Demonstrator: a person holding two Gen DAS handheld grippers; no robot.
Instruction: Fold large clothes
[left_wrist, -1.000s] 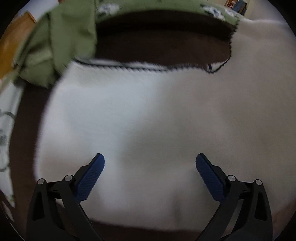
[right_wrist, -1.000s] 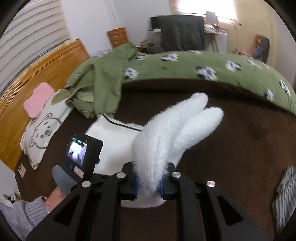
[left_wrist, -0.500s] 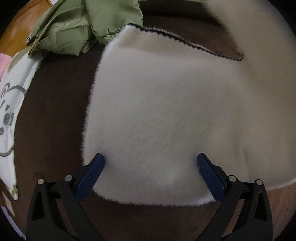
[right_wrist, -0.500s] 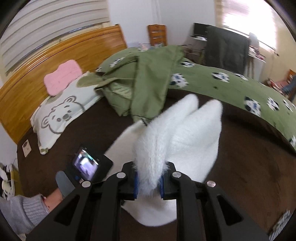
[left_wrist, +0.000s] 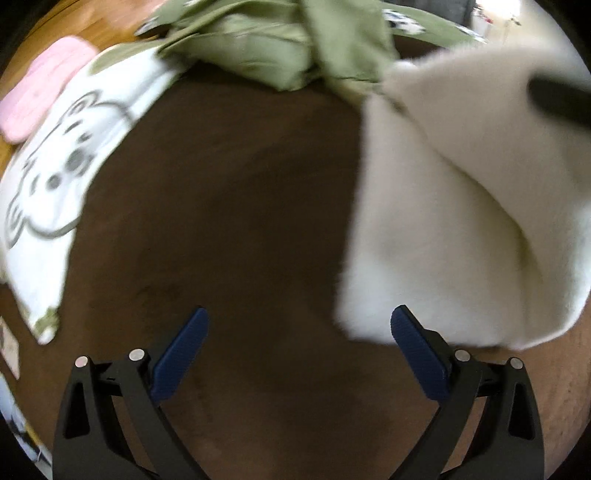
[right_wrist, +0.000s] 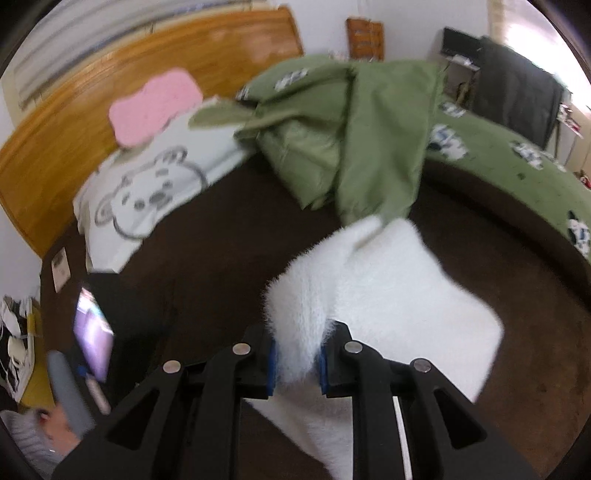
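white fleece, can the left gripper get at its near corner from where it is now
Probably yes. The left gripper is open over bare brown bedspread, and the white fleece hangs just beside its right finger with nothing between. The right gripper already clamps another part.

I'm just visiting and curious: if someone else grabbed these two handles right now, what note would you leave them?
Right gripper: shut on a bunch of the white fluffy garment, lifting that part off the brown bedspread.
Left gripper: open, holding nothing, over bare bedspread; the garment lies to its right.
Nearby: a green jacket heaped beyond the garment, a bear pillow by the headboard.
Done: the garment looks partly doubled over.
Left: lay it down, square the edges, finish folding. The jacket looks unfolded too.
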